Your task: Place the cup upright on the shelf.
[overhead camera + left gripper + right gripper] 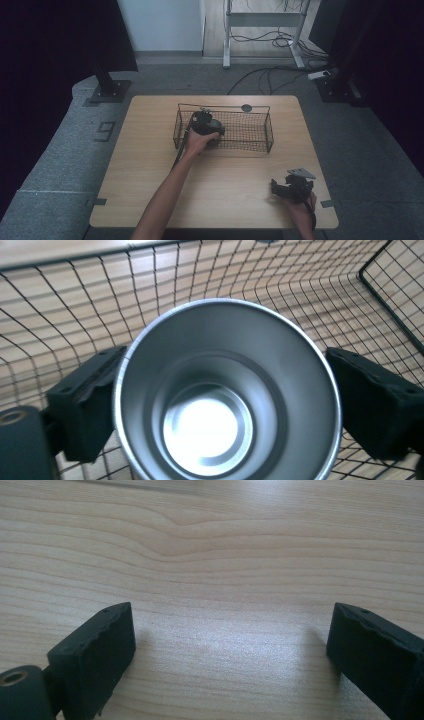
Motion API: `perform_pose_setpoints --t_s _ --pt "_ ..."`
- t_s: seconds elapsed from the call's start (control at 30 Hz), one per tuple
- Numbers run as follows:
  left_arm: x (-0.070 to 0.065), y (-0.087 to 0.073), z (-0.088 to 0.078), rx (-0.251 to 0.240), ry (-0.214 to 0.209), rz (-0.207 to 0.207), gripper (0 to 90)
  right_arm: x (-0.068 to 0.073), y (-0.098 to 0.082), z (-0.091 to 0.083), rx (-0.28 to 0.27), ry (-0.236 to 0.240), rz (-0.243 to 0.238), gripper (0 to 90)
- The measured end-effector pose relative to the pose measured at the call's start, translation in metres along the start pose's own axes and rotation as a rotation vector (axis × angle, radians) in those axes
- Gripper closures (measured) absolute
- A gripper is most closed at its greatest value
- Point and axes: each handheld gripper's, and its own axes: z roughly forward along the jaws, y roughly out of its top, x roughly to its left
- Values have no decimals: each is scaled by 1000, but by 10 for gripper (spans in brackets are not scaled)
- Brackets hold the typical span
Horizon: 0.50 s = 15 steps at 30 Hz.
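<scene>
A shiny metal cup (227, 405) stands mouth-up inside the black wire basket (300, 285), seen from above in the left gripper view. My left gripper (225, 385) straddles the cup. Its black pads (90, 400) sit close beside the cup's wall on both sides, spread wide and not pressing. In the high view, the left gripper (206, 126) reaches down into the left part of the basket (250, 131). My right gripper (276, 187) rests low near the table's front right. In its own view, the right gripper (230, 640) is open over bare wood.
The wooden table (150, 165) carries the basket at its far middle. A small grey disc (246, 107) lies just behind the basket. Dark stands (107, 85) and cables (270, 75) are on the floor beyond the table.
</scene>
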Motion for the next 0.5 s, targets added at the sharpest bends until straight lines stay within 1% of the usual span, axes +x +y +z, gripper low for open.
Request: perform_pose_setpoints --t_s 0.1,0.17,0.2,0.27,0.33,0.43,0.5 --pt "-2 1 -5 -17 -22 8 39 0 0 0 0 0 0 54" --pt "-3 2 -8 -20 -23 5 29 0 0 0 0 0 0 54" --pt "-3 2 -9 -24 -17 7 18 0 0 0 0 0 0 54" --pt "-3 3 -13 -41 -16 10 8 0 0 0 0 0 0 54" --pt "-3 3 -18 -57 -26 3 7 0 0 0 0 0 0 54" --pt "-2 5 -28 -88 -33 10 7 0 0 0 0 0 0 54" --pt "-1 6 -35 -109 -48 8 8 0 0 0 0 0 0 55"
